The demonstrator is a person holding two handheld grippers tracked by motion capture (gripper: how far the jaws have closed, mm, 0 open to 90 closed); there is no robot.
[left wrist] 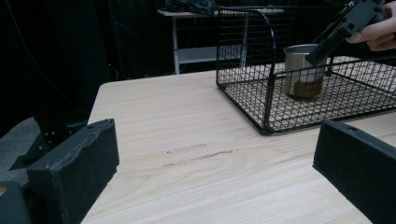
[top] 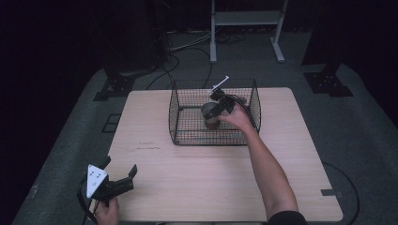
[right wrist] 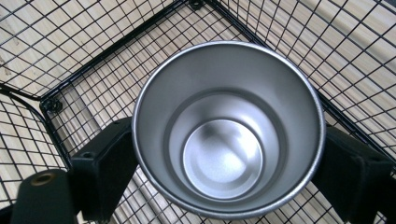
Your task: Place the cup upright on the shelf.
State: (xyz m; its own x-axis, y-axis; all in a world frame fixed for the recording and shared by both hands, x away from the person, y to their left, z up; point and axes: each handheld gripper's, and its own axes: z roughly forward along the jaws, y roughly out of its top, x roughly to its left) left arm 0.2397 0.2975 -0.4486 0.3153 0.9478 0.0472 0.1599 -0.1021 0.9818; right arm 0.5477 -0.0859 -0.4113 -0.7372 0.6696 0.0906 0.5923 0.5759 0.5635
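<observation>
1. Cup (right wrist: 228, 128) stands upright on the basket (top: 176, 115) floor, near the basket's middle.
2. Right gripper (top: 217, 108) reaches into the basket from above; its fingers (right wrist: 109, 168) straddle the cup rim, close on both sides. Can't tell if the pads press or have let go.
3. Left gripper (top: 121, 174) sits at the near-left tabletop (top: 187, 183) corner, well clear of the basket, fingers wide, nothing between them.
4. Risks: lifting out while a finger drags the rim tips the cup; a skewed exit snags the basket wire.

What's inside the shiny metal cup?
Nothing: the metal cup looks empty, its bare bottom shining. It stands inside the wire basket. What's beneath the cup is covered by the cup itself.
</observation>
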